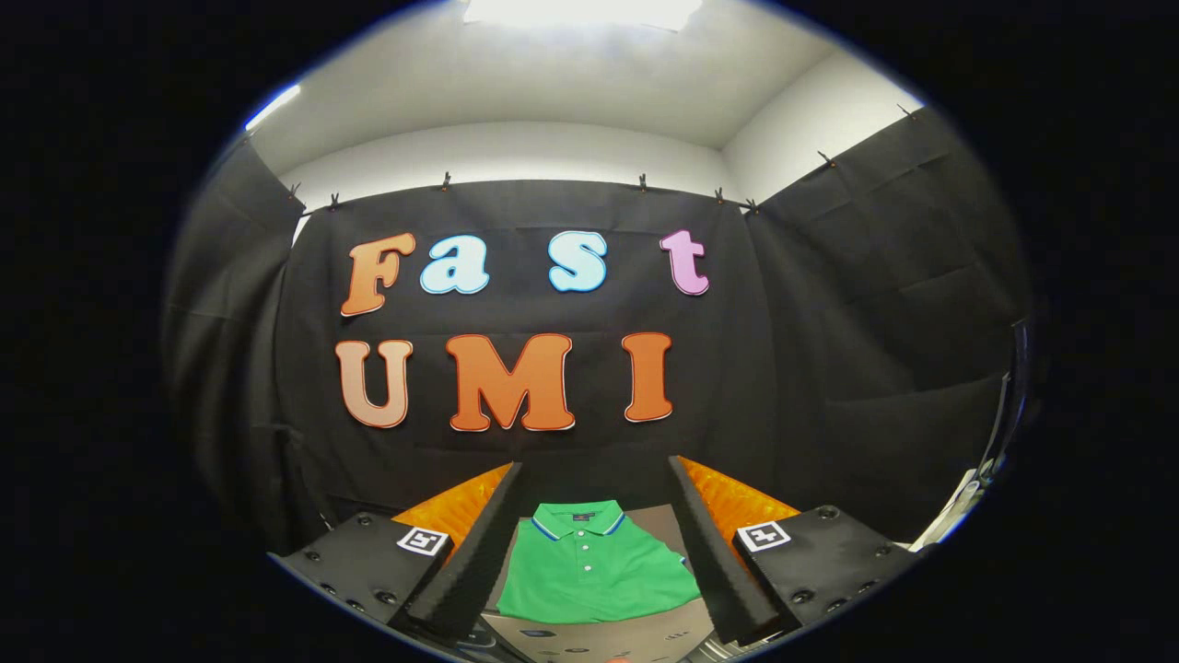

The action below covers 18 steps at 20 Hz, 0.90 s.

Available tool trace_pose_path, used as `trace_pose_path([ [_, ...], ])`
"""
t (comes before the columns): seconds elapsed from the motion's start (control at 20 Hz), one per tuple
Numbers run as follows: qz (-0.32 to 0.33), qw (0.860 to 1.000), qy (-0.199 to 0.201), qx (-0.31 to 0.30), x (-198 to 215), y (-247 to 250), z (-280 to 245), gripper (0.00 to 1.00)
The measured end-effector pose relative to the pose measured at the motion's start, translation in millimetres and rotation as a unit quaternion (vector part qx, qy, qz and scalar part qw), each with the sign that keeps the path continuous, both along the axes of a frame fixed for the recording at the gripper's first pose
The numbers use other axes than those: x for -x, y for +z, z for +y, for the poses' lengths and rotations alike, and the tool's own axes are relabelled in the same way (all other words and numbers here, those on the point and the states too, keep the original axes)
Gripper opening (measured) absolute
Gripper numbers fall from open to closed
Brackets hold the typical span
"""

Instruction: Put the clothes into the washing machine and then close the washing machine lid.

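A: What are the fingers doing at this moment?

B: They are standing wide apart, gripping nothing, with a broad gap between them. Each one is carrying a small square black-and-white marker on its mount, one to either side.

A: And where is the garment lying?

B: A green polo shirt is lying folded in the gap between the fingers and just ahead of them. It is resting flat on a grey surface that I am taking for the desk or the top of the appliance; I cannot tell which.

A: Which way is it running?

B: Its collar, edged with a blue stripe, is pointing away from the fingers, and its buttoned placket is running straight back toward them. So its long axis is lining up with the fingers' own direction, and the near hem is the closest part. As I am judging it, the coming move is calling for a short forward and downward reach, then a closing of the fingers on that near edge or on a fold.

A: Any writing worth reading?

B: There is a small dark label inside the collar, but it is too small to read. Some small dark marks are showing on the grey surface nearer than the shirt; they are too blurred to read as well.

A: And the washing machine?

B: I am not making it out here. Something pale is sitting beyond the right finger, but it is unclear what it is.
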<state>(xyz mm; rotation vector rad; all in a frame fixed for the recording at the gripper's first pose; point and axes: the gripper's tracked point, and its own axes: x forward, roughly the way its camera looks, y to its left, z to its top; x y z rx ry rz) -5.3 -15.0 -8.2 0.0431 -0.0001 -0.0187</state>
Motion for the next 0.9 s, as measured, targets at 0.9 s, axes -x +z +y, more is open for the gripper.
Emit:
trace_pose_path([
  [0.9, 0.068, 0.997, 0.021, 0.005, -152.7, 8.1, -4.0, 1.0],
])
